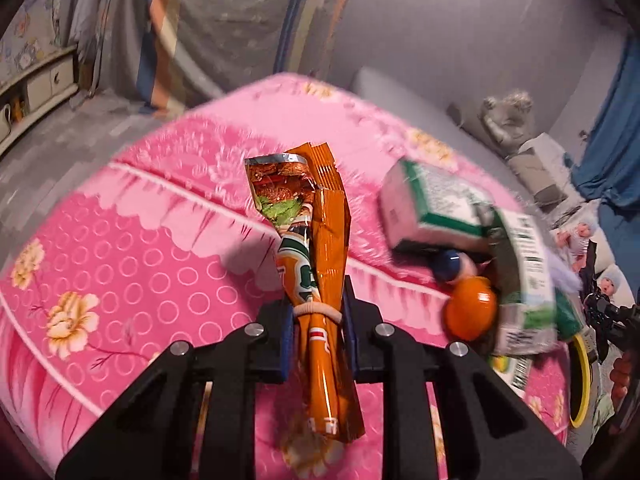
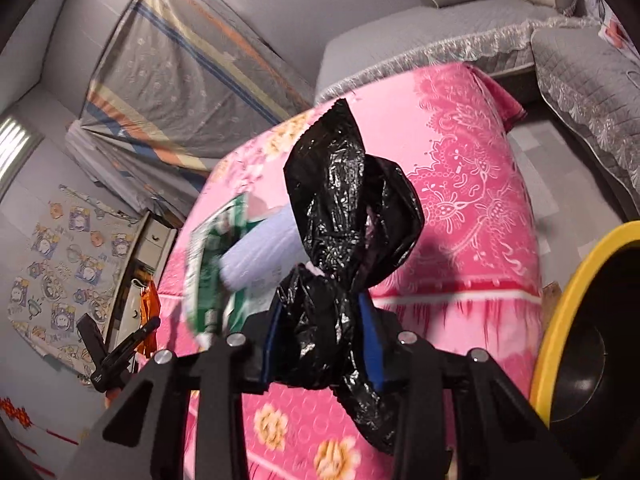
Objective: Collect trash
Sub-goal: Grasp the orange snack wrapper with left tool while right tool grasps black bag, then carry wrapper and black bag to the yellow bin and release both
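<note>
My left gripper (image 1: 318, 312) is shut on a crumpled orange snack wrapper (image 1: 320, 220), which is bound with a rubber band and sticks up between the blue pads. My right gripper (image 2: 320, 320) is shut on a bunched black plastic bag (image 2: 340, 200), whose loose end hangs below the fingers. Both are held over a pink floral cloth (image 1: 140, 260). Blurred green-and-white cartons (image 1: 432, 204) lie to the right of the wrapper, with an orange ball (image 1: 470, 312) beside them. In the right wrist view a green-and-white carton (image 2: 208, 272) sits left of the bag.
A yellow-rimmed black bin (image 2: 560, 320) stands at the right edge, past the pink cloth (image 2: 460, 160). A grey sofa (image 2: 440, 36) runs along the back. A striped curtain (image 2: 180, 80) and a low cabinet (image 1: 44, 80) are on the left.
</note>
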